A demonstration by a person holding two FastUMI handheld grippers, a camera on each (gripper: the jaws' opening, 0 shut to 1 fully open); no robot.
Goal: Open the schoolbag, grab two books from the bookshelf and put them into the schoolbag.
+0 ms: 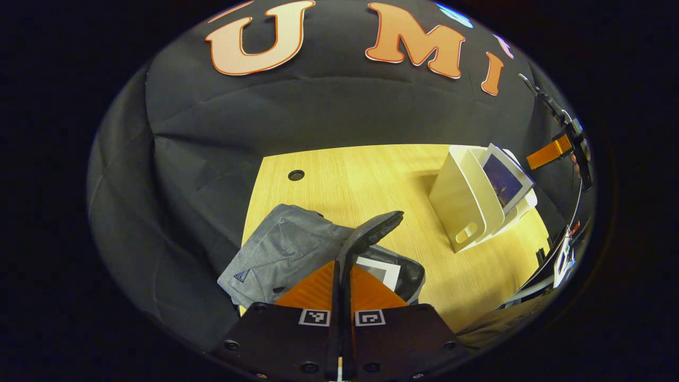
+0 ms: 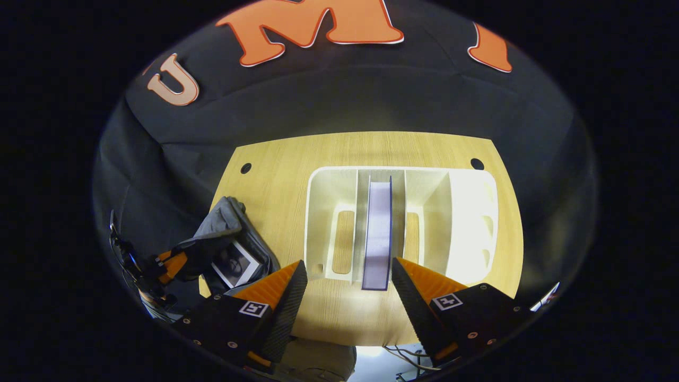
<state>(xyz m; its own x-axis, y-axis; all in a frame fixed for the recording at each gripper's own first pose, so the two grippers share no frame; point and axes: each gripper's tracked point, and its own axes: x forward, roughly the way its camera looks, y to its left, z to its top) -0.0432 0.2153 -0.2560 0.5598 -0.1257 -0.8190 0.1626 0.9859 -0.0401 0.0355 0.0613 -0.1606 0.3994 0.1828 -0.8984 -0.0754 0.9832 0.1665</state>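
Right gripper view: tabletop (image 2: 339, 154) carries the white bookshelf (image 2: 472, 212) at centre-right and the grey schoolbag (image 2: 223, 217) at the left edge, well apart. Shelf is a divided rack with open slots facing this camera, so books can come straight out toward the hand. One book (image 2: 377, 233) stands upright in a middle slot, spine edge toward the camera.

Right gripper (image 2: 347, 289) hangs just in front of that slot, jaws wide open and holding nothing; the book's near end sits between them but clear of both. Judgement: lined up to close on it.

Schoolbag is open. Left gripper (image 1: 342, 276) has its jaws closed on the dark edge of the bag's flap (image 1: 371, 231), lifting it. Likely reason: hold the mouth open so a book drops in with no second hand needed. A first book (image 1: 379, 270) lies inside the bag under the raised flap, pale cover showing.

Left gripper view also shows the shelf from the side, the standing book leaning at an angle in the rack.

Judgement: about half done; one book is in and the second is not yet gripped.
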